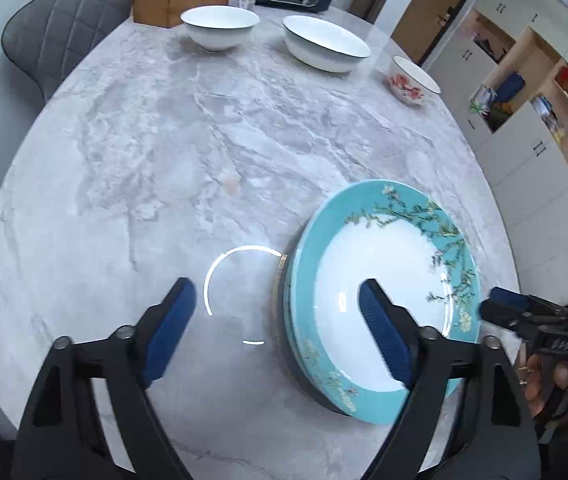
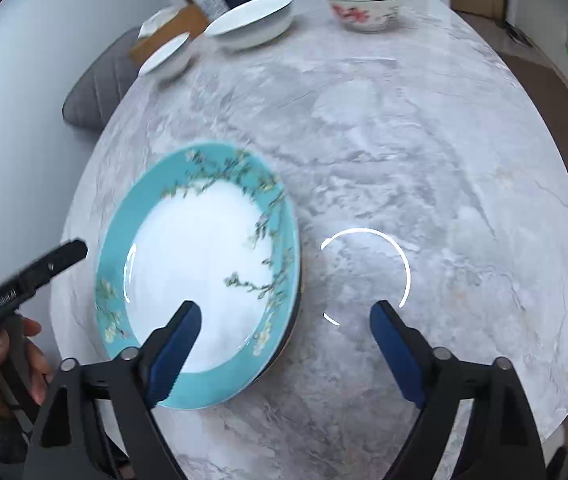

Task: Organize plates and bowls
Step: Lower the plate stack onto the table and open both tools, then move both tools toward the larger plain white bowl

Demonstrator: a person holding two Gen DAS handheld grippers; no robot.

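The teal-rimmed plate stack (image 1: 379, 292) is flanked by left gripper (image 1: 276, 328) and right gripper (image 2: 284, 348), both wide open, empty; the bowls (image 1: 325, 42) are left far across the table.

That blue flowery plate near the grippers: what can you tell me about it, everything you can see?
The round turquoise-rimmed plate has a glossy white centre and a pale blossom-branch pattern round its rim; it looks like glazed ceramic. It lies flat, face up, on top of at least one more plate, whose edges show beneath it, on the grey marble-look table. The open left gripper and open right gripper each straddle an opposite edge of it; neither clamps it.
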